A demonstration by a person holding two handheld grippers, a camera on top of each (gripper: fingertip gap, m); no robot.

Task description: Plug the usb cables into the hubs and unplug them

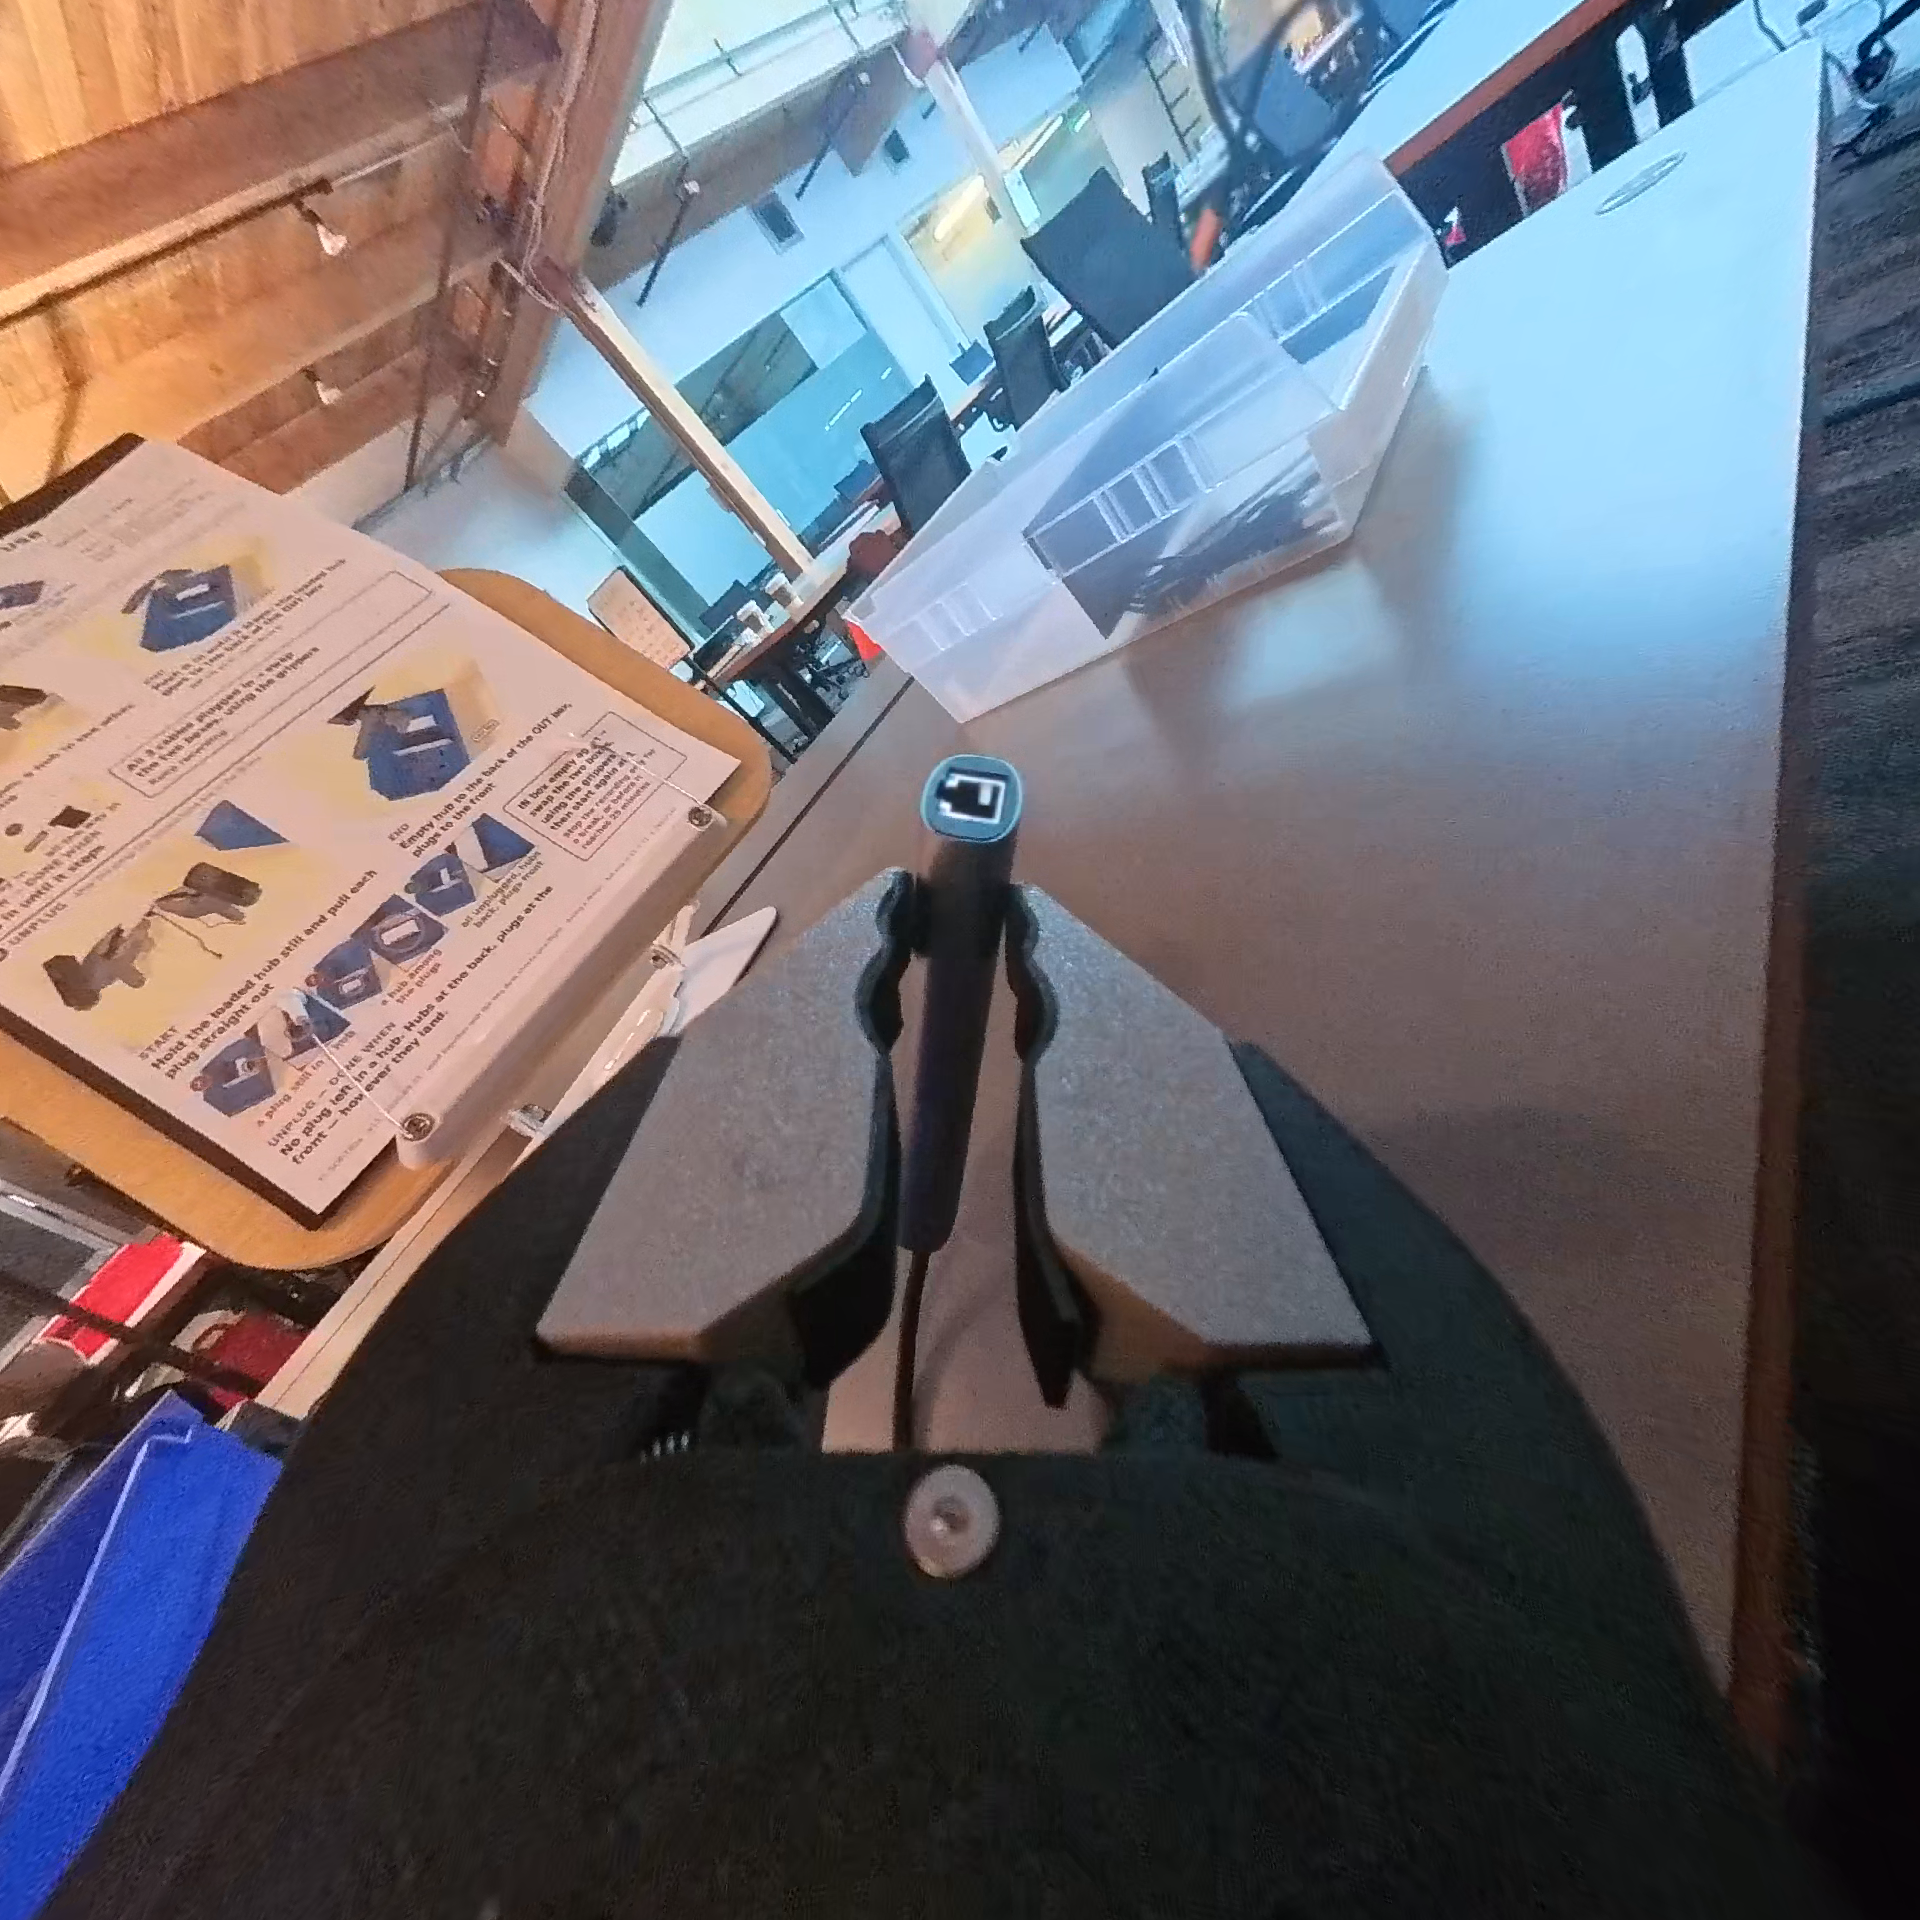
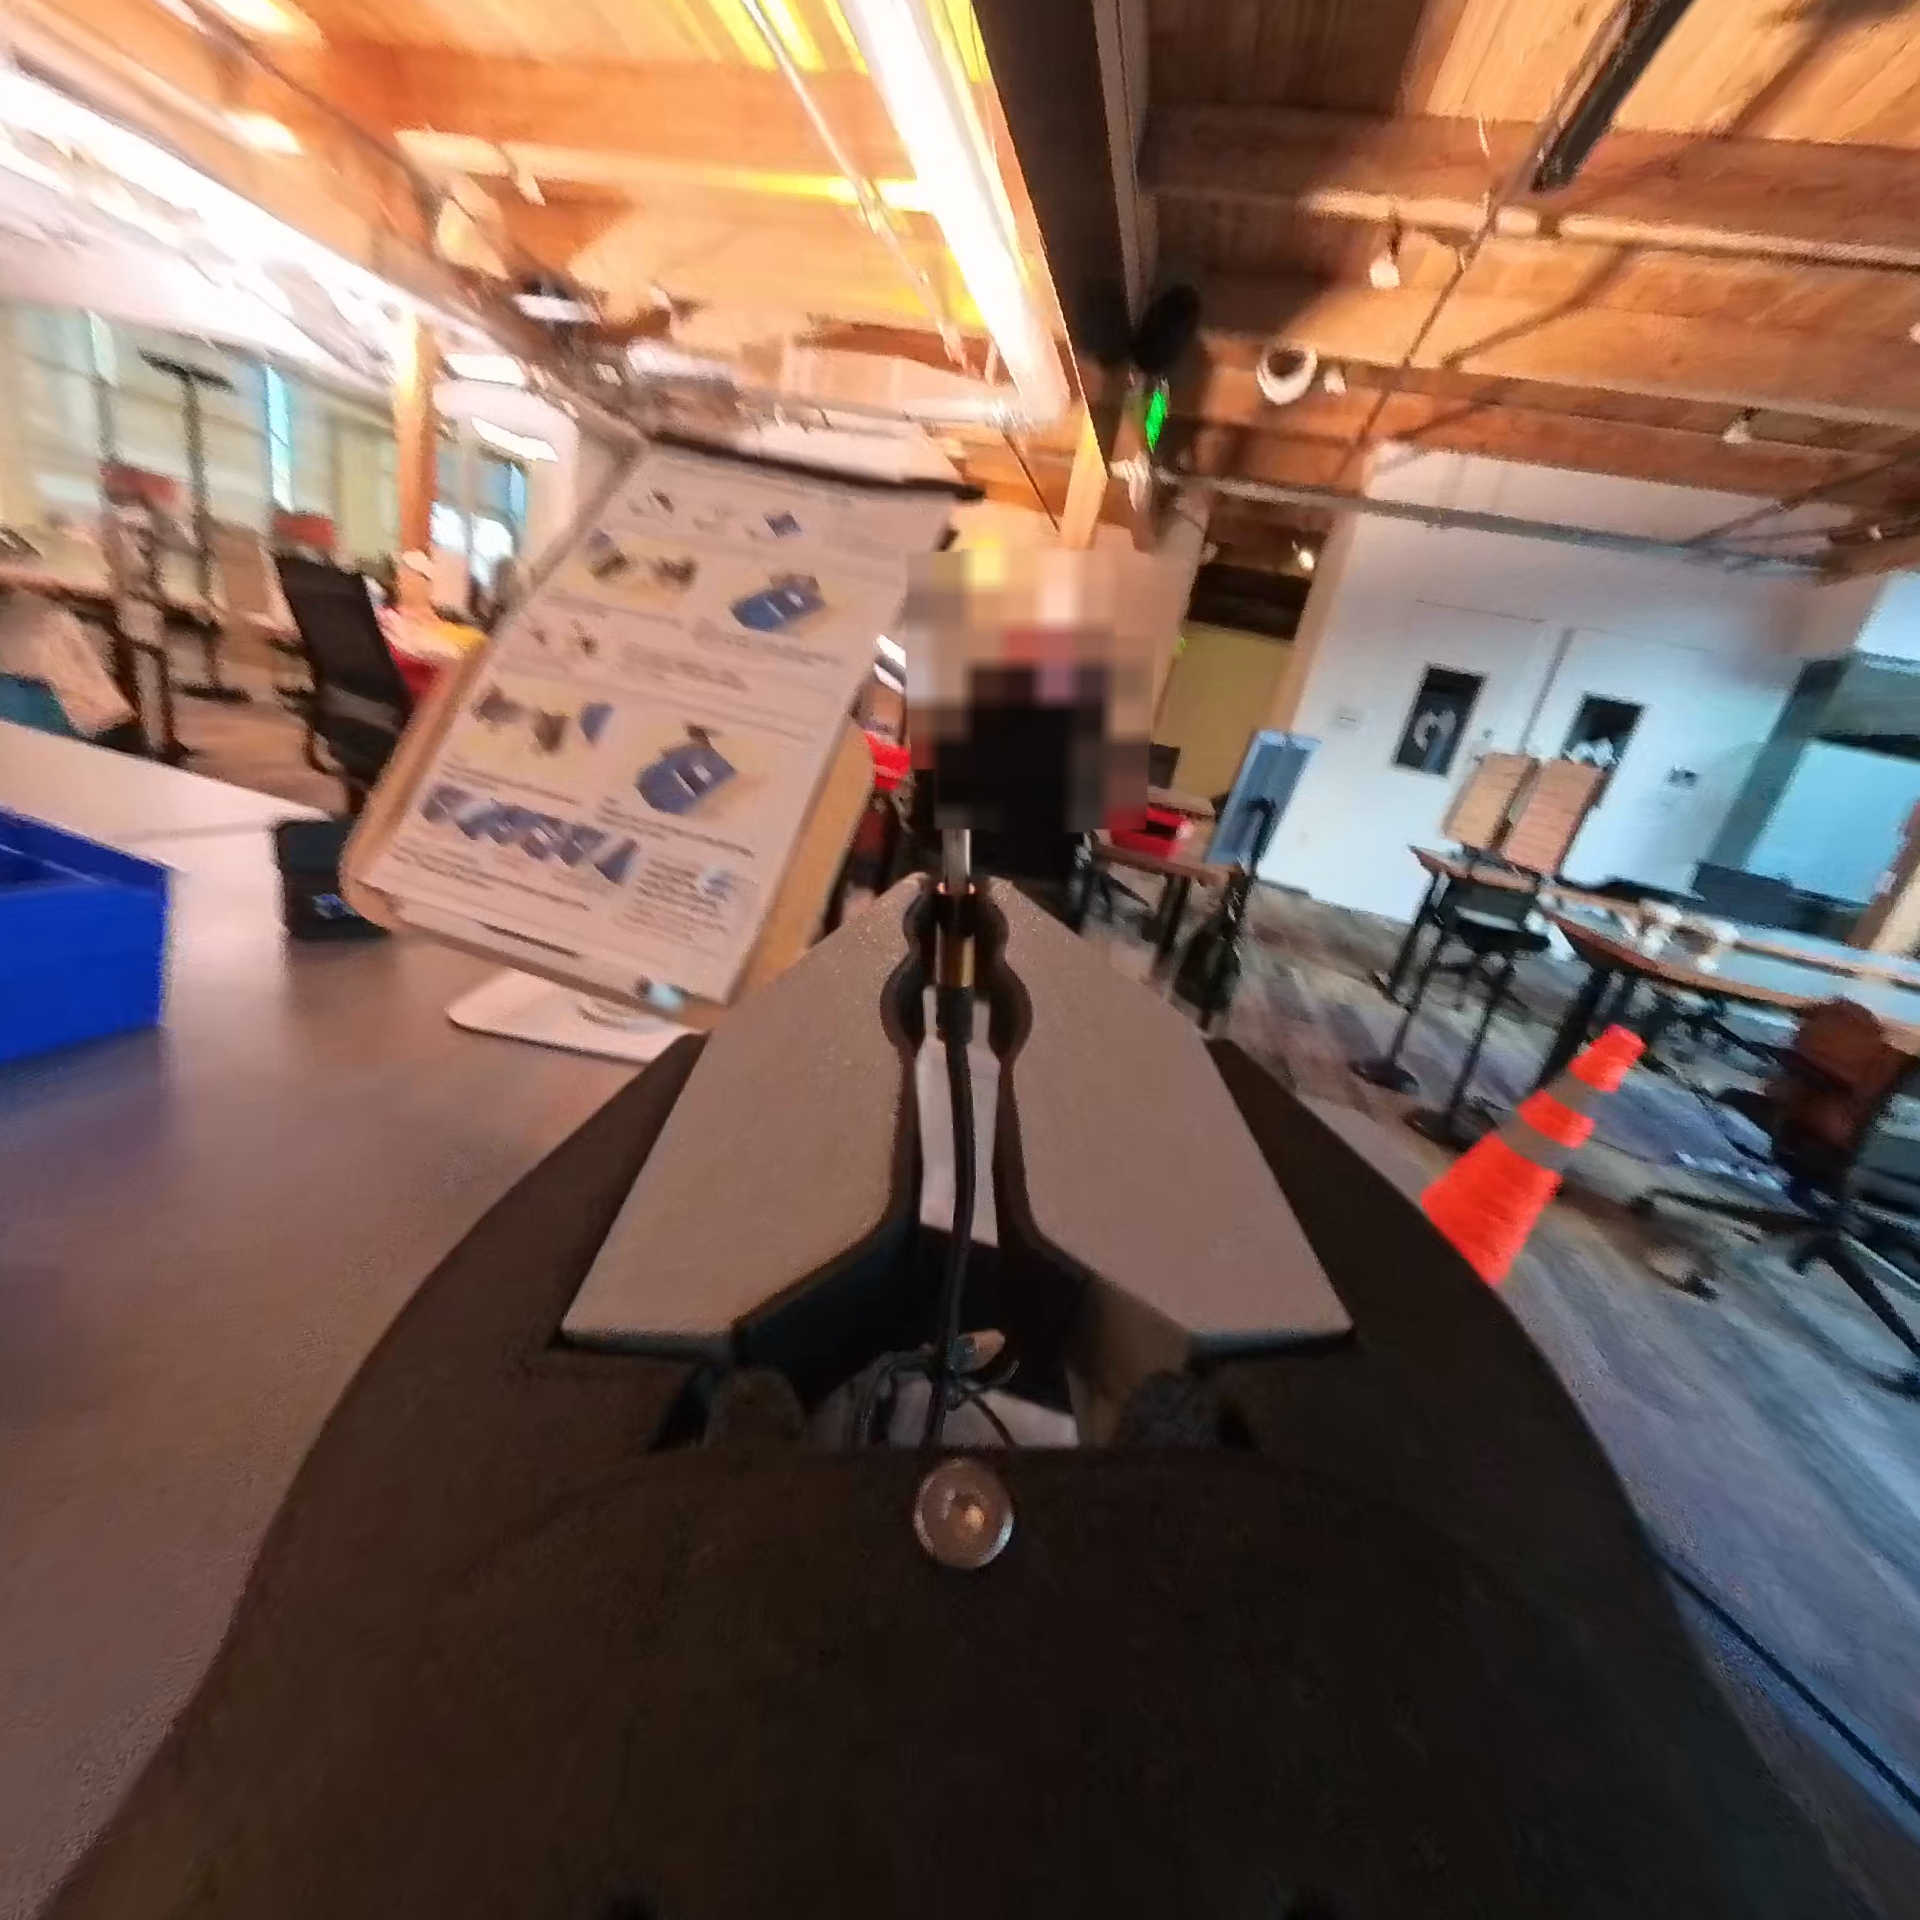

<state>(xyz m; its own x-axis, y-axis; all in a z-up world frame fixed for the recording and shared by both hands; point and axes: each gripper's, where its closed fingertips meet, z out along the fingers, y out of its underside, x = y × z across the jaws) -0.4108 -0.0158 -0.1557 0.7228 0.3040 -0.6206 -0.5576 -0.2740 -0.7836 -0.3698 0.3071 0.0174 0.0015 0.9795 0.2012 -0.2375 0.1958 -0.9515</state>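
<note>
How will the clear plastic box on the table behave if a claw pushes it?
The clear plastic box probably slides easily: the table looks smooth and glossy. It seems light, with thin see-through walls. Being low and wide, it is unlikely to tip.

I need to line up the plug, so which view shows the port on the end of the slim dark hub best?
The left wrist view: the slim dark hub is clamped in the left gripper, its end port facing the camera, sharp. The right wrist view shows no hub, only the right gripper shut on the black usb cable's plug, blurred.
</note>
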